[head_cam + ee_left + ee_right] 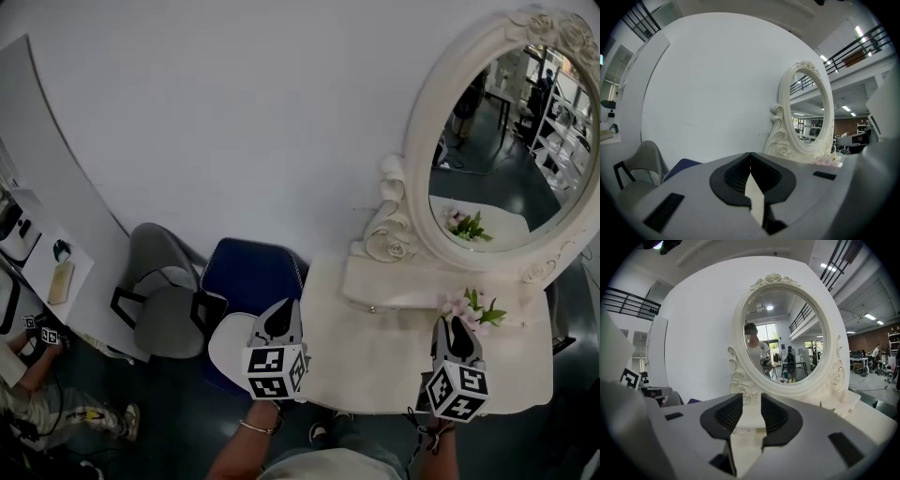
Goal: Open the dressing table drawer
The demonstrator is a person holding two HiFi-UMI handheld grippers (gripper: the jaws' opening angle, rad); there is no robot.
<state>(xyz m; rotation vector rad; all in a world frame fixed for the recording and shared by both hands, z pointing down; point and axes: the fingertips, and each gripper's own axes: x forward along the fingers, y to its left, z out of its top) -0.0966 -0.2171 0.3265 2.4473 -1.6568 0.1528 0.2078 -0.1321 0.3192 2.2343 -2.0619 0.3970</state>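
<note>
The left gripper [279,317] hovers at the near left corner of the dressing table [375,367], its jaws pressed together at the tips with nothing between them. The drawer [403,287] — a shallow cream box at the foot of the oval mirror [506,150] — sits ahead and to its right, well apart. Further right, the right gripper [455,330] holds its jaws parted and empty; in the right gripper view the drawer front shows through the gap, ahead and untouched. Pink flowers [473,307] lie just beyond its tips.
</note>
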